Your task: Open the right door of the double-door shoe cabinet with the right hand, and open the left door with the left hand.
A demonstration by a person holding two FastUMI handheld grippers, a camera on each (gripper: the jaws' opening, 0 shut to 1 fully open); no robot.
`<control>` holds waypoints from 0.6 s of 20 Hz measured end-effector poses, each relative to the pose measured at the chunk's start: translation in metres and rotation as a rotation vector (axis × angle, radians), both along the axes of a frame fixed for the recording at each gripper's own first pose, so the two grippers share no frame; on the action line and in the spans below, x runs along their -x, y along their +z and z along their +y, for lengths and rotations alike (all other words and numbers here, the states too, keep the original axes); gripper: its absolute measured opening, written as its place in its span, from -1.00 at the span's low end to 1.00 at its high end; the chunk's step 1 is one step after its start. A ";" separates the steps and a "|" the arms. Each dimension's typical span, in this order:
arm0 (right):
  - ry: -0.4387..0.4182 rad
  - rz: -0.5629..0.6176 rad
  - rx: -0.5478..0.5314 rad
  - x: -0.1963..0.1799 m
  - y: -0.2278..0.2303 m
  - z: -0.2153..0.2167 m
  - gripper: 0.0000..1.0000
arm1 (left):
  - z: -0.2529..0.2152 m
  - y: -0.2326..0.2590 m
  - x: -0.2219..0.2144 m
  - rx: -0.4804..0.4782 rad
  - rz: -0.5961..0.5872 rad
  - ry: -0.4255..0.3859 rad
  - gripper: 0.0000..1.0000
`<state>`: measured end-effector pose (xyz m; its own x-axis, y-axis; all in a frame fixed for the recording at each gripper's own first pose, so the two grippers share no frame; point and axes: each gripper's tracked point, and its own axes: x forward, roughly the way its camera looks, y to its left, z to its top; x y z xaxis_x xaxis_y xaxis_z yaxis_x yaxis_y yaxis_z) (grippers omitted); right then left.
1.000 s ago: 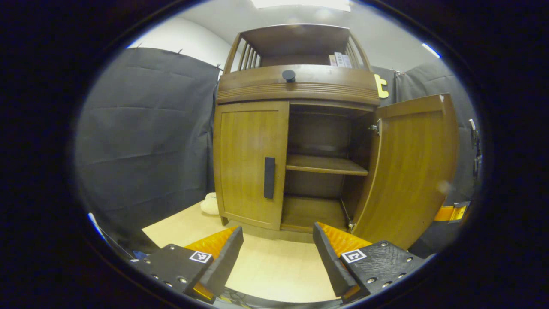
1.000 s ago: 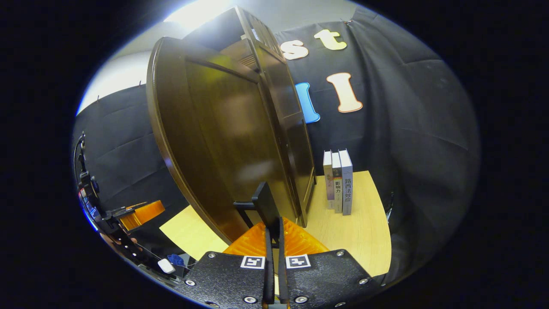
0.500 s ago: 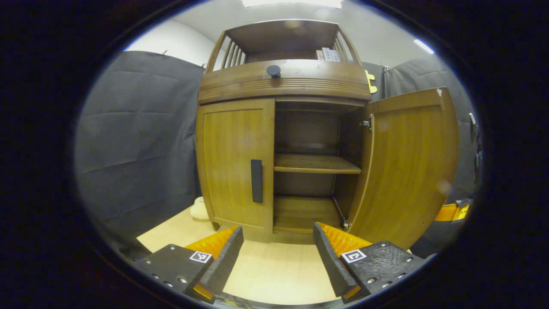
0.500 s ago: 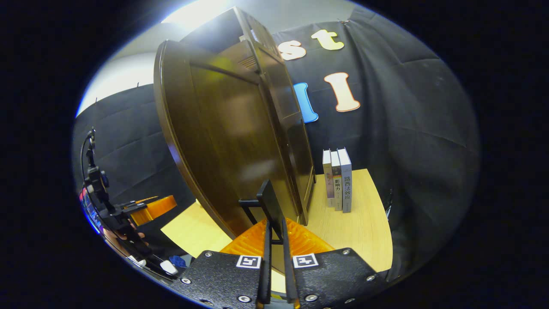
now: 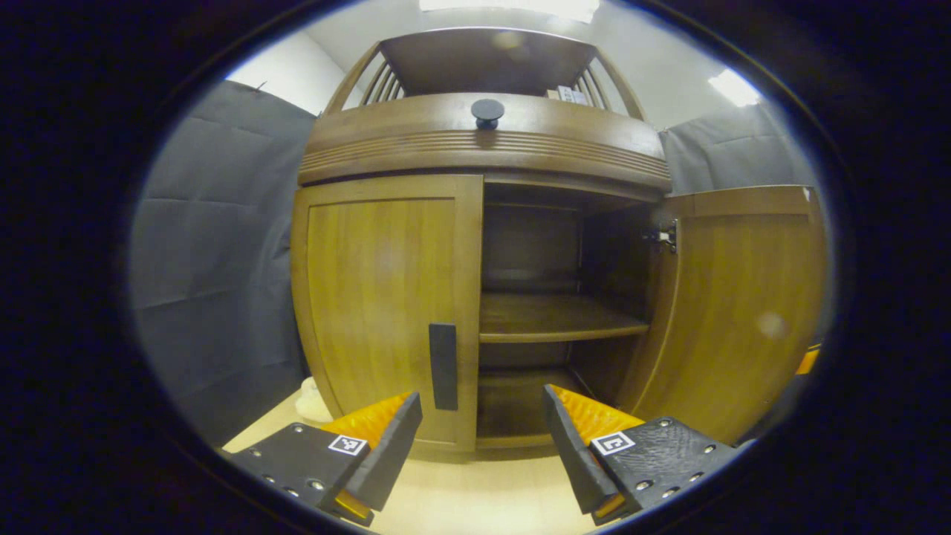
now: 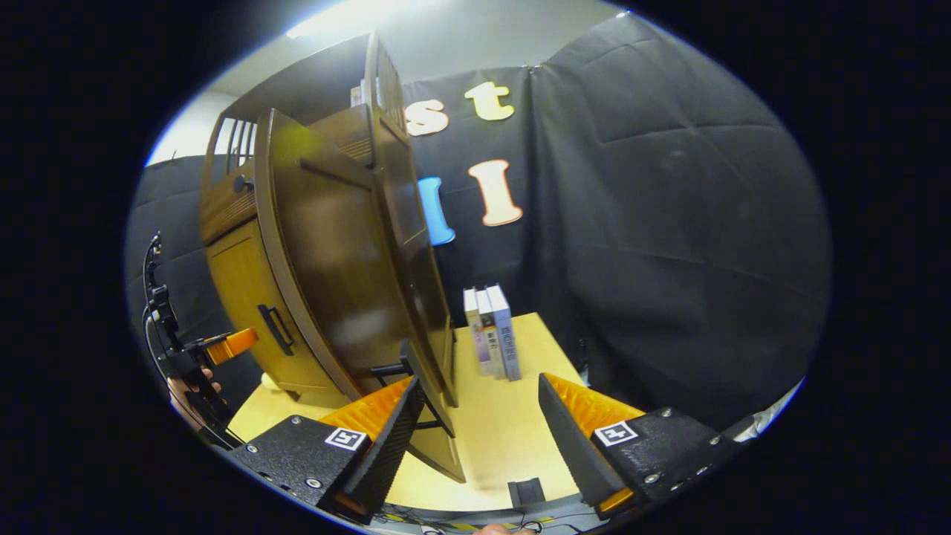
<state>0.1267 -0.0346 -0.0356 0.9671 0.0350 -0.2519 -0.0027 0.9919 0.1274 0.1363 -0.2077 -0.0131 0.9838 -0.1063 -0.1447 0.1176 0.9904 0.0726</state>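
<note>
Right gripper [image 6: 475,438] has let go of the right door's handle [image 6: 416,383] and now sits spread beside it (it was clamped on a sec ago); right door [image 5: 743,312] stands wide open. Left gripper [image 5: 481,438], fingers apart and empty, has closed in on left door handle [image 5: 443,365]; left door [image 5: 383,312] still shut, so that's next.

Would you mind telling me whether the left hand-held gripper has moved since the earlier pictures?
Yes. The left hand-held gripper has come closer to the cabinet: the closed left door and its handle loom larger, nearer its open fingers.
</note>
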 end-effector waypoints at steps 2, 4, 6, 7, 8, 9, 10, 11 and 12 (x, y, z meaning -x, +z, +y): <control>-0.077 -0.012 0.019 0.013 0.005 -0.003 0.91 | 0.013 -0.005 -0.026 0.011 0.006 -0.010 0.94; -0.144 -0.015 0.028 0.025 0.009 -0.002 0.91 | 0.023 -0.012 -0.052 0.026 0.012 -0.025 0.94; -0.208 -0.012 0.034 0.039 0.011 0.000 0.91 | 0.030 -0.020 -0.074 0.036 0.023 -0.034 0.94; -0.238 -0.012 0.035 0.046 0.012 0.002 0.91 | 0.032 -0.026 -0.084 0.038 0.028 -0.044 0.94; -0.264 -0.011 0.035 0.051 0.012 0.004 0.91 | 0.035 -0.032 -0.091 0.035 0.030 -0.056 0.94; -0.290 -0.007 0.034 0.057 0.012 0.007 0.91 | 0.034 -0.034 -0.098 0.033 0.027 -0.067 0.93; -0.309 -0.007 0.033 0.062 0.011 0.010 0.91 | 0.035 -0.037 -0.105 0.031 0.028 -0.082 0.86; -0.324 -0.011 0.034 0.067 0.012 0.015 0.92 | 0.031 -0.042 -0.113 0.030 0.036 -0.097 0.67; -0.335 -0.013 0.035 0.070 0.012 0.019 0.91 | 0.028 -0.049 -0.119 0.029 0.046 -0.104 0.48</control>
<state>0.0568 -0.0152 -0.0233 0.9265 -0.2940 -0.2349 0.3229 0.9417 0.0950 0.2558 -0.1794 -0.0617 0.9596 -0.2124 -0.1846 0.2227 0.9742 0.0366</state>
